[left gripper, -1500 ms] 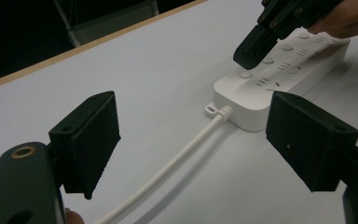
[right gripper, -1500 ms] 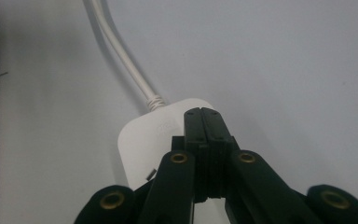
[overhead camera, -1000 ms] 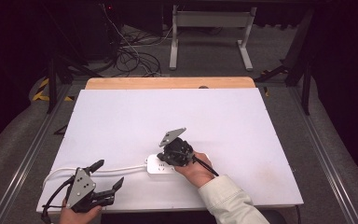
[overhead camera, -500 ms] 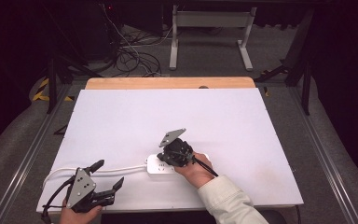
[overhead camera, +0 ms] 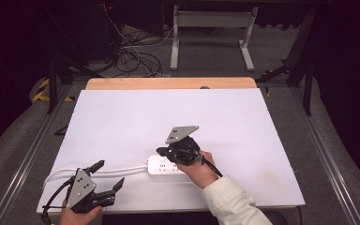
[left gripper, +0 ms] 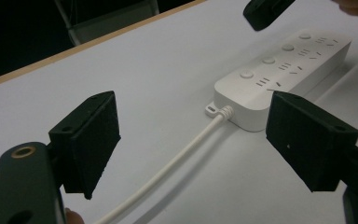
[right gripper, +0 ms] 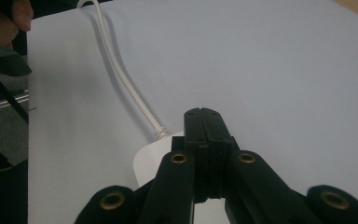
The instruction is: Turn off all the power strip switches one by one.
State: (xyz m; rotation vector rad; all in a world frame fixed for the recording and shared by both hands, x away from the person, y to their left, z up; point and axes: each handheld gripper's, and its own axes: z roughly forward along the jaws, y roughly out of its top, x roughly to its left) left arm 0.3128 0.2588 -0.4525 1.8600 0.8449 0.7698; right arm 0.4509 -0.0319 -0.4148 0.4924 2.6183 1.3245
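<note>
- a white power strip (overhead camera: 168, 165) lies flat on the white table (overhead camera: 122, 122), near the front edge and a little left of the middle in the high view.
- its white cord (overhead camera: 117, 169) leaves the strip's left end and runs left along the table toward the front-left corner, where it loops back.
- the right gripper (overhead camera: 163, 151) sits over the strip, its tip just above the strip's left end; the person's right hand (overhead camera: 200, 169) holds it from behind, and a pale sleeve (overhead camera: 232, 204) comes in from the bottom.
- in the right gripper view the two black jaws are pressed flat together with nothing between them, and their tip (right gripper: 209, 114) stands over the end of the strip (right gripper: 148, 161) where the cord (right gripper: 121, 81) comes out.
- whether the closed tip touches the strip's top or hangs just above it cannot be told.
- the left gripper (overhead camera: 110, 176) is near the front-left of the table, held by the left hand (overhead camera: 78, 215), well apart from the strip.
- its jaws stand wide apart and hold nothing.
- in the left gripper view the cord (left gripper: 168, 170) runs on the table through the gap between the spread jaws, and the strip (left gripper: 284, 74) lies beyond them, nearer the right-hand jaw.
- at the top of that view the dark tip of the right gripper (left gripper: 265, 11) hangs above the strip.
</note>
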